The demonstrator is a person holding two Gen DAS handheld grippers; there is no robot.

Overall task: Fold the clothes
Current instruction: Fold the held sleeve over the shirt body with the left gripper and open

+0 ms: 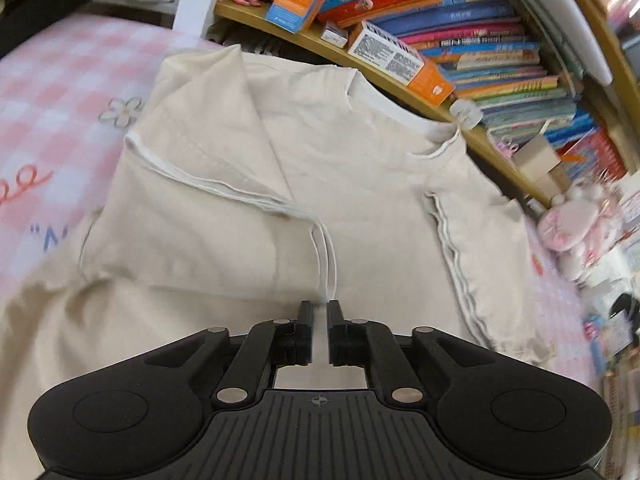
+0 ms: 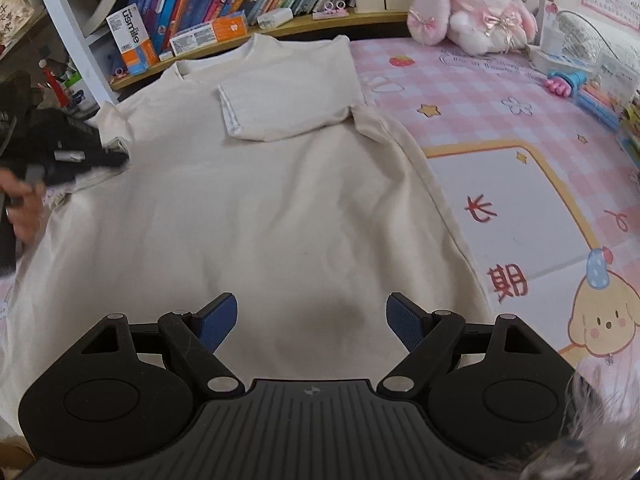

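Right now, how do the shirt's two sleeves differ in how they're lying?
One sleeve is already folded in and lies flat across the chest of the cream shirt; the other sleeve is partly lifted, its white hem pinched by the left gripper. The flat sleeve lies free of any gripper, since the right gripper hangs open over the shirt body. Both are short, cream sleeves with a paler hem.

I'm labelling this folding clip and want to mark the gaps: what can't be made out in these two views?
- Left gripper grip: right wrist view shows it small and blurred at the frame's edge.
- Shirt hem: hidden under both gripper bodies.
- Right gripper: absent from left wrist view.
- Book titles: too small and blurred.
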